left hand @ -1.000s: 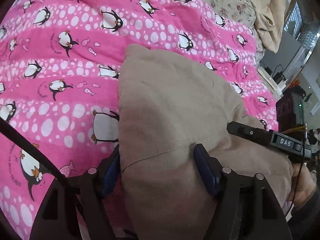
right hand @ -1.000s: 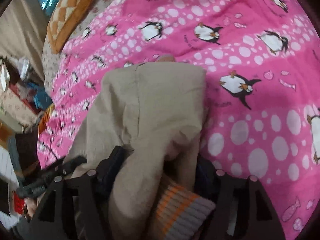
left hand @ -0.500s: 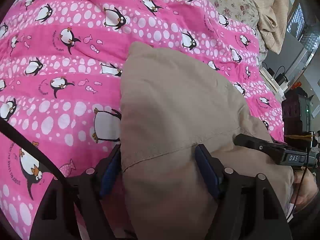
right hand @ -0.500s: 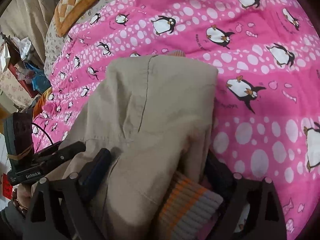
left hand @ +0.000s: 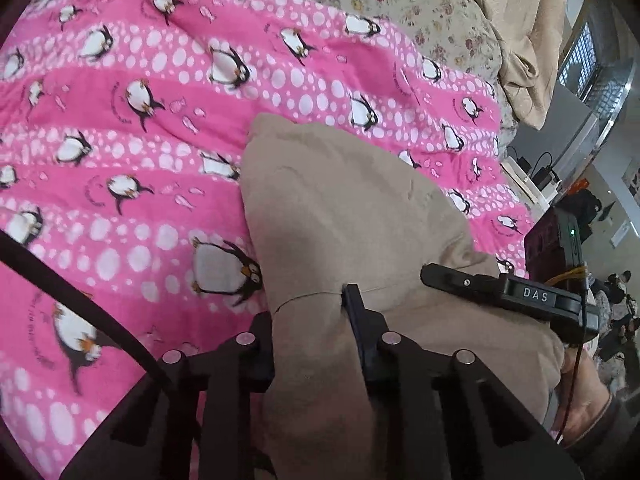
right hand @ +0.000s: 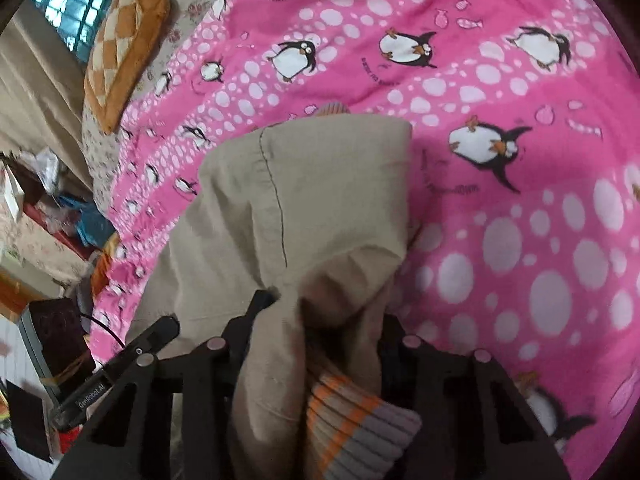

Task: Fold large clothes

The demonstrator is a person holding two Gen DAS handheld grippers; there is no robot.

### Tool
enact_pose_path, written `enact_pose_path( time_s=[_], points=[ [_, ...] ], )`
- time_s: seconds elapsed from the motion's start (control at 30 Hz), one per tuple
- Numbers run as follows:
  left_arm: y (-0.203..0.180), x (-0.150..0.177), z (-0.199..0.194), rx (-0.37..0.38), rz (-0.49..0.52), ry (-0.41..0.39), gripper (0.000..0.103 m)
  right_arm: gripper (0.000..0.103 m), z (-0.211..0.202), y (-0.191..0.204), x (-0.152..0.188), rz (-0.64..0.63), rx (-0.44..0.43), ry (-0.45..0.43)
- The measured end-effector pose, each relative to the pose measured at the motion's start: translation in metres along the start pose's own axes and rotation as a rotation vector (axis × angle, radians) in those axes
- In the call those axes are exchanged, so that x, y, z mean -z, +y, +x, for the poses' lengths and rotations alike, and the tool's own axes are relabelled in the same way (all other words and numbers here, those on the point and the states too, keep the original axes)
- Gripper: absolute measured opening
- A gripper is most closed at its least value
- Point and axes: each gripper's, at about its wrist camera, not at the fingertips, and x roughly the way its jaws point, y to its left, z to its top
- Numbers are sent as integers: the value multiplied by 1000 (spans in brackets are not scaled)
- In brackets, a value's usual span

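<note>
Both grippers, left (left hand: 310, 320) and right (right hand: 324, 316), clamped on beige cotton garment (left hand: 344, 208) over pink penguin blanket (left hand: 120, 160); judgement: keep edge taut, level, lay evenly.

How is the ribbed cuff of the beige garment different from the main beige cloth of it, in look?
The ribbed cuff is knitted in ridges with orange and grey stripes; the main beige cloth is smooth, woven and plain, with a dark stitched seam. The cuff is a small bunched end beside the right gripper; the cloth is a broad panel spread over the pink penguin blanket. Both belong to one garment, pinched by the right gripper.
</note>
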Motion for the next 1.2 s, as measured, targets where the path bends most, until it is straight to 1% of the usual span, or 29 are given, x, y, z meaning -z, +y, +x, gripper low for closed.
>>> enact_pose_path(
  time_s=[0.1,0.17,0.3,0.43,0.5,0.57,0.67,0.7,0.73,0.8,0.87,0.93,0.97,1.03,1.07,1.1,1.13,1.17,1.2],
  points=[
    [13,-5,-15,-36,-17,-15,5,38,12,14,3,20,-46,-8],
    [31,-6,-23,-71,-45,-14,5,37,27,28,5,17,-69,9],
    [65,-2,-37,-98,-98,1,5,37,58,55,13,-12,-110,54],
    [85,4,-60,-144,-100,-5,5,37,78,81,21,-46,-136,100],
    [97,8,-72,-152,-120,-2,5,37,84,95,27,-73,-140,126],
    [107,13,-82,-149,-144,1,5,37,89,109,35,-100,-142,151],
    [115,21,-85,-124,-155,27,8,37,90,121,41,-121,-108,163],
    [115,23,-81,-126,-142,50,12,40,87,121,42,-115,-84,157],
    [116,25,-79,-130,-138,57,16,47,84,120,42,-93,-77,151],
    [118,28,-79,-117,-158,42,18,48,77,117,44,-65,-84,157],
    [120,30,-78,-107,-175,37,20,50,74,121,48,-81,-66,178],
    [124,28,-76,-96,-197,57,22,56,76,122,52,-124,-38,199],
    [126,25,-75,-89,-201,71,23,57,76,121,54,-132,-40,190],
    [133,24,-75,-61,-247,85,23,57,76,118,55,-130,-47,176],
    [135,25,-74,-42,-260,84,21,56,76,119,55,-141,-47,173],
    [133,26,-74,-31,-244,80,13,51,75,121,56,-164,-32,162],
    [129,25,-75,-39,-219,71,7,38,74,125,57,-169,-47,155],
    [123,25,-80,-30,-189,56,4,32,71,126,57,-167,-61,153],
    [122,26,-84,-8,-191,50,1,30,65,130,58,-163,-66,145]
  ],
)
